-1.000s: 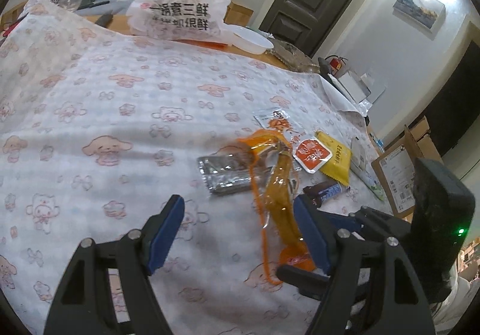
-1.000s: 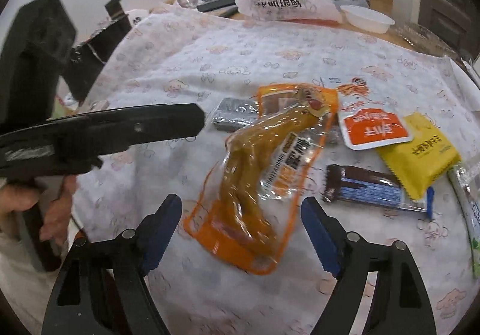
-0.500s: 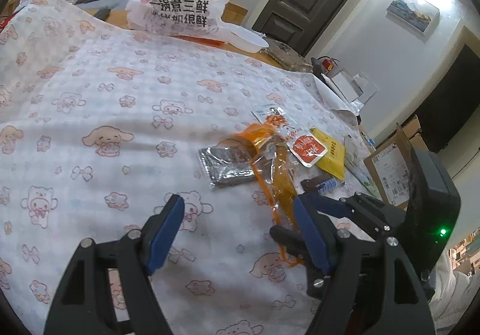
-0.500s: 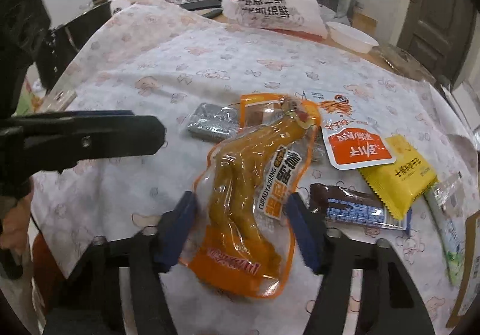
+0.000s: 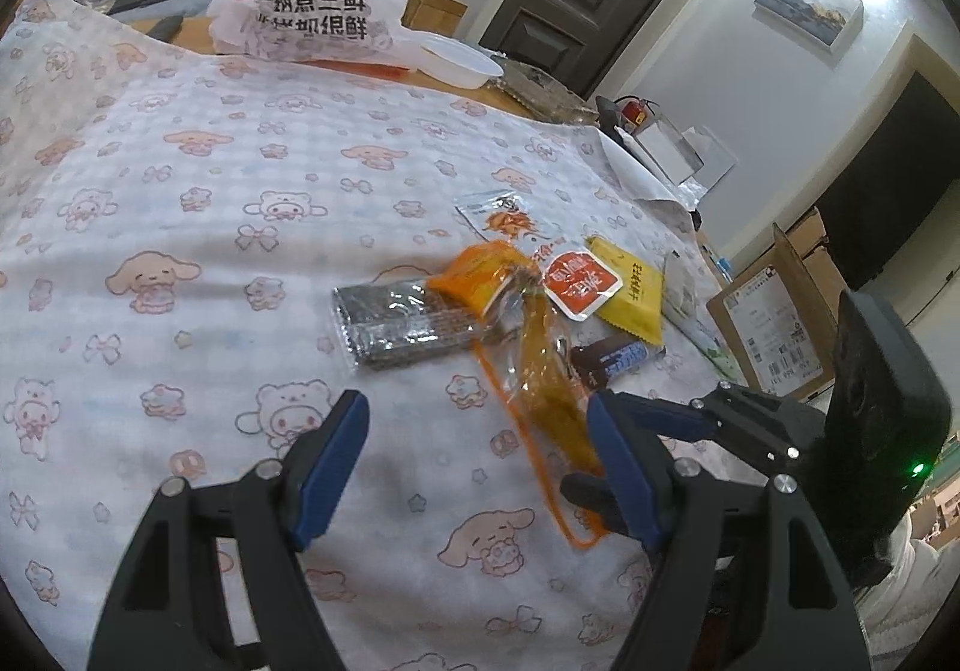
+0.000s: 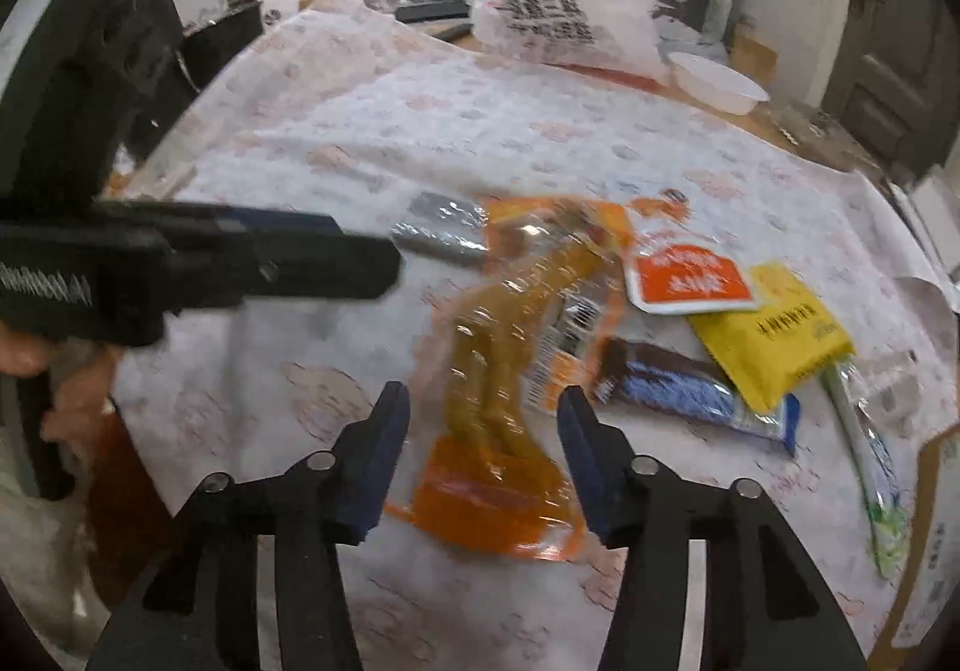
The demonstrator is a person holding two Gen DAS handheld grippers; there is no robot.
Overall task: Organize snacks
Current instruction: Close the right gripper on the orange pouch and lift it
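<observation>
An orange pouch of chicken feet (image 6: 498, 401) sits between the pads of my right gripper (image 6: 483, 425). Its sides are bunched against them while the jaws are opening slightly. In the left wrist view the orange pouch (image 5: 540, 371) stands tilted on its edge, its top resting on a silver pack (image 5: 402, 323). My left gripper (image 5: 474, 449) hovers open over the tablecloth just left of the pouch, with nothing between its fingers. Beside the pouch lie a red-and-white sachet (image 6: 690, 275), a yellow packet (image 6: 774, 335) and a brown-and-blue bar (image 6: 690, 395).
A cartoon-print cloth (image 5: 210, 203) covers the table. At the far end sit a white plastic bag (image 5: 312, 11) and a white bowl (image 5: 462, 62). A green-and-white packet (image 6: 870, 479) lies near the right edge. A cardboard box (image 5: 774, 323) stands beyond that edge.
My right gripper's jaws have come in from wide open to the pouch's sides. The pouch, flat before, now stands bunched and tipped on its edge. My left gripper has stayed put.
</observation>
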